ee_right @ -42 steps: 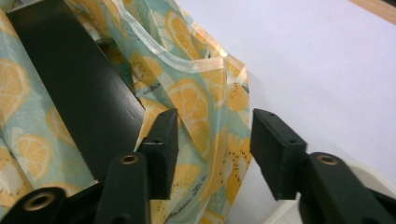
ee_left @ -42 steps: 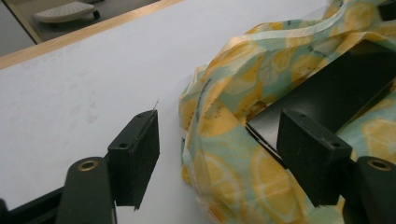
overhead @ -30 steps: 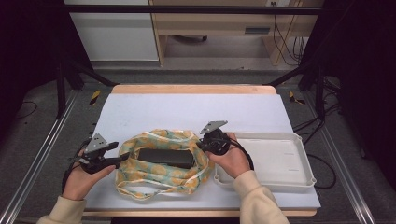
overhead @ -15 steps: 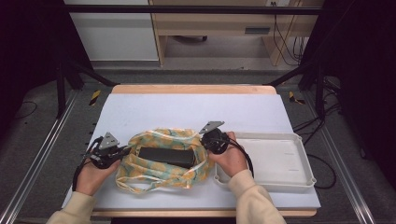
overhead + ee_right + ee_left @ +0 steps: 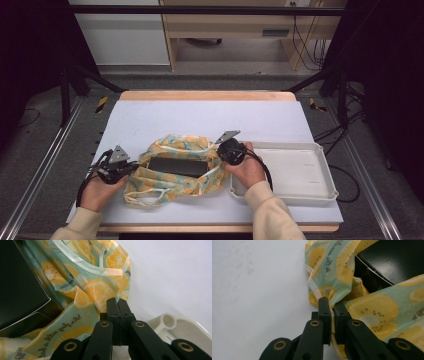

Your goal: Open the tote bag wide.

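The tabletop (image 5: pixel 165 117) is covered w/ a pale sheet, wood edge showing at the far side. Taking the bag as landmark: the white tray (image 5: pixel 300 172) sits just right of it, near corner almost touching the cloth, close to the near-right part of the tabletop. The lemon-print bag (image 5: pixel 172 182) lies crumpled in the near-middle of the tabletop, mouth spread wide, handles trailing toward the near edge. Inside the bag's opening rests a black box (image 5: pixel 177 166), flat, lying lengthwise across.

At the bag's left rim, the left tongs (image 5: pixel 331 302) have just been closing and are clamped on a fold of the fabric & its pale hem; cloth is pinched between the tips. At the bag's right rim, beside the tray's corner, the right tongs (image 5: pixel 117 301) are pressed together on the fabric edge. Each hand is low over the tabletop, one either side of the bag.
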Demonstrator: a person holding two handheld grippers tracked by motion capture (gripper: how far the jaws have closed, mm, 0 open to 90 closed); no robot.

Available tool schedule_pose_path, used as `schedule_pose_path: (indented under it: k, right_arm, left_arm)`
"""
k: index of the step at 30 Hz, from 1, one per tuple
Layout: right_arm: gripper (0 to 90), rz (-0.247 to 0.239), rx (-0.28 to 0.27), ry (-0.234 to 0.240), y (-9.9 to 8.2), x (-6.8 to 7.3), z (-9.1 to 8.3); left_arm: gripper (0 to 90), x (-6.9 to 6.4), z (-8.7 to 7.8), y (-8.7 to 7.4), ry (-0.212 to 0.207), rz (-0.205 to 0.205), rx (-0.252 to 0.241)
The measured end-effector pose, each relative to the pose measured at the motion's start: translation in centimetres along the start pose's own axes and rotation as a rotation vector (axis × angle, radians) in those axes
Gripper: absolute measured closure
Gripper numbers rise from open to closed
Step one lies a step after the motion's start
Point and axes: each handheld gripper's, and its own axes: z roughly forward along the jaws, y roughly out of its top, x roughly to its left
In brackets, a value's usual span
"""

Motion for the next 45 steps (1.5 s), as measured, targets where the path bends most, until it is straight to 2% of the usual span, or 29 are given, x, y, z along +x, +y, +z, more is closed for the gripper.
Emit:
schedule_pose_path:
  k: [4, 5, 9, 20, 29, 35, 38, 41, 43, 45]
  right_arm:
    - [90.0, -0.002, -0.010, 0.013, -0.3, 0.0, 0.1]
    - [90.0, -0.021, -0.012, 0.007, -0.3, 0.1, 0.1]
    - [90.0, -0.042, -0.006, 0.005, -0.4, 0.1, 0.2]
    - [90.0, -0.040, 0.058, 0.004, -0.5, 0.1, 0.9]
    - [90.0, -0.048, 0.081, 0.006, -0.6, 0.3, 1.0]
    - [90.0, -0.062, 0.088, 0.003, -0.7, 0.2, 1.1]
    - [90.0, -0.039, 0.067, -0.005, -0.5, 0.3, 0.8]
    - [77.7, -0.035, 0.017, -0.016, -0.4, 0.4, 0.0]
    - [65.7, -0.030, -0.022, -0.027, -0.3, 0.5, -0.9]
    - [59.2, -0.014, -0.060, -0.024, -0.3, 0.5, -1.9]
  left_arm:
    - [87.0, -0.1, 0.0, -0.2, -0.009, 0.005, 0.013]
    - [87.1, -0.1, 0.0, -0.3, -0.013, 0.005, 0.017]
    - [87.4, -0.1, 0.0, -0.5, -0.013, 0.005, 0.027]
    - [87.7, -0.2, 0.3, -0.9, -0.029, 0.006, 0.052]
    - [87.7, -0.3, 0.1, -1.0, -0.044, 0.011, 0.067]
    - [87.8, -0.2, -0.1, -1.3, -0.057, 0.007, 0.067]
    - [87.4, -0.6, -0.2, -1.2, -0.048, 0.025, 0.069]
    - [82.7, -0.6, -0.3, -1.3, -0.035, 0.030, 0.048]
    - [75.7, -0.5, -0.4, -1.4, -0.026, 0.024, 0.024]
    - [67.1, -0.3, -0.6, -1.3, -0.009, 0.008, 0.004]
